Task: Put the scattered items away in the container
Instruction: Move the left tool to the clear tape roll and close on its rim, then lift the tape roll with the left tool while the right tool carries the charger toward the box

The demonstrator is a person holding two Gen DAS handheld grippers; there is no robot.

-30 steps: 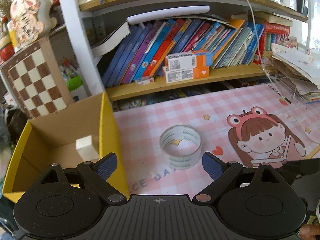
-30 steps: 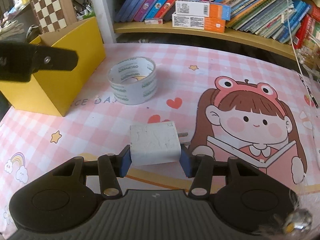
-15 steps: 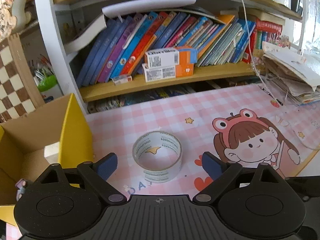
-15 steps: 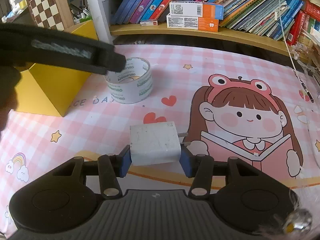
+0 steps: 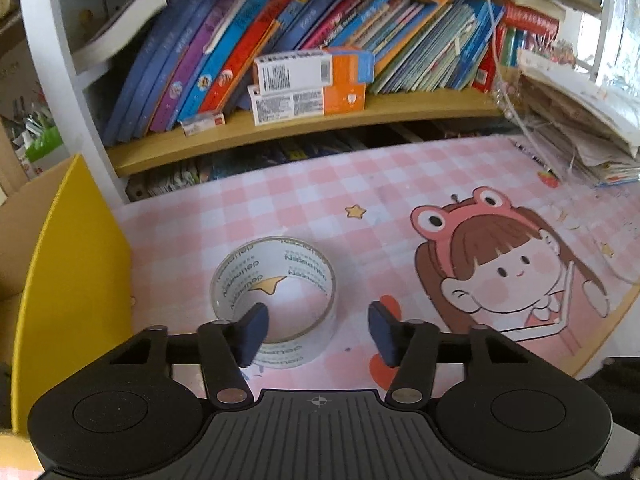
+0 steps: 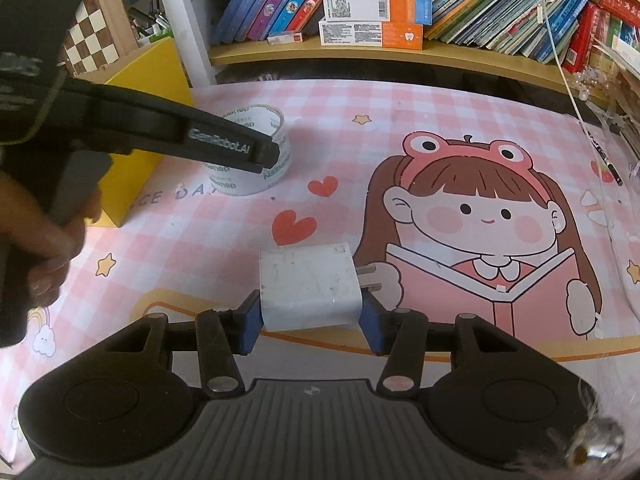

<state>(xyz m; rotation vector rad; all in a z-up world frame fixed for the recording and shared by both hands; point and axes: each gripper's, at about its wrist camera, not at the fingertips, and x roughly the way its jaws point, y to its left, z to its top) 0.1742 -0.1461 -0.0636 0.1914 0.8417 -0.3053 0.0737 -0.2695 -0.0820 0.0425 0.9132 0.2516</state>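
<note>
While right gripper (image 6: 311, 326) stays clamped on charger (image 6: 310, 290), left gripper (image 5: 318, 332), narrower but open, straddles tape roll's (image 5: 276, 276) wall.

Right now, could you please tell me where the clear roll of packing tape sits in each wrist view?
Left wrist: clear roll of packing tape lower centre, beside the yellow cardboard box.
Right wrist: upper left, partly behind the left gripper.
Shared landmark: the frog-hat girl print.
</note>
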